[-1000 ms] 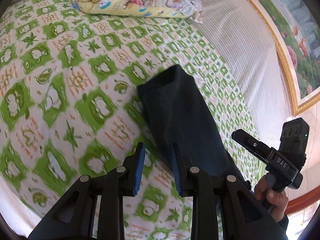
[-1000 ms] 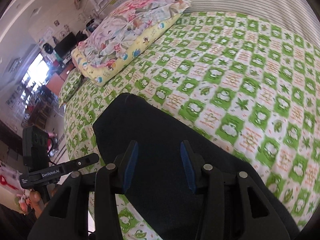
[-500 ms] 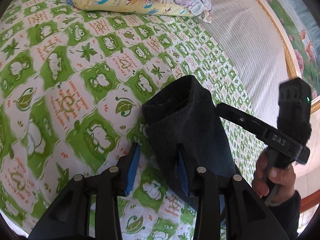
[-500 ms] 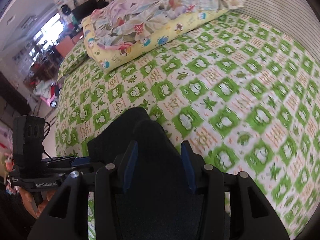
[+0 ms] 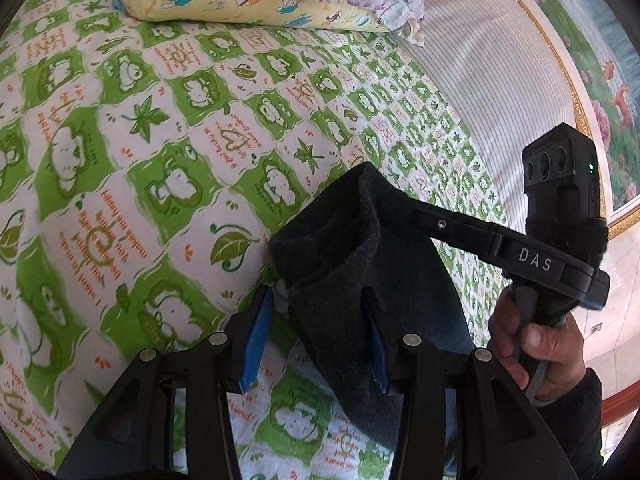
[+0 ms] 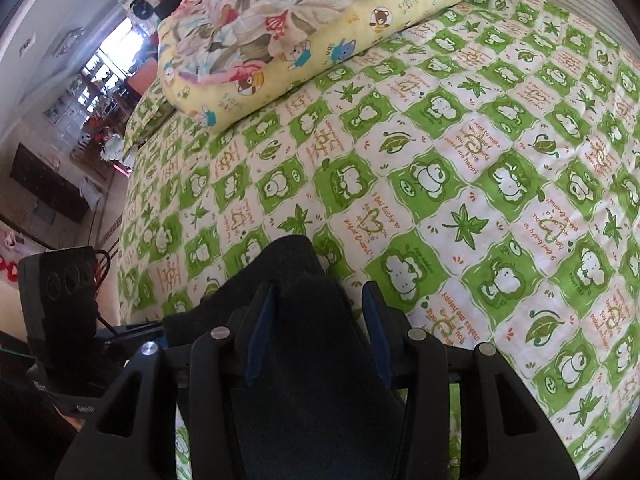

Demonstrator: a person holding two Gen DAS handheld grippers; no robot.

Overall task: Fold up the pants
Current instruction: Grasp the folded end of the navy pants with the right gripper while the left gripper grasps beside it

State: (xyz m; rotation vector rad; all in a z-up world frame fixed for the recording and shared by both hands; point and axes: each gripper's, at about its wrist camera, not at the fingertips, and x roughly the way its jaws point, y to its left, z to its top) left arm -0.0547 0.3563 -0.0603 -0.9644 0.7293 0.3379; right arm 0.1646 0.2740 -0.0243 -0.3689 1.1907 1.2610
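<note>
On the green and white bed sheet, the dark pants lie in a long folded strip with one end bent up. The left gripper is opening. Its blue pads stand on each side of the cloth's edge and do not seem to pinch it. If it lets go too early, the lifted end could flop back and the fold could come undone. To the right, the right gripper sits about half open over the same pants, with cloth between its jaws; I cannot tell if it pinches. If it tugs sideways, the strip could twist or slide off the bed's near edge.
</note>
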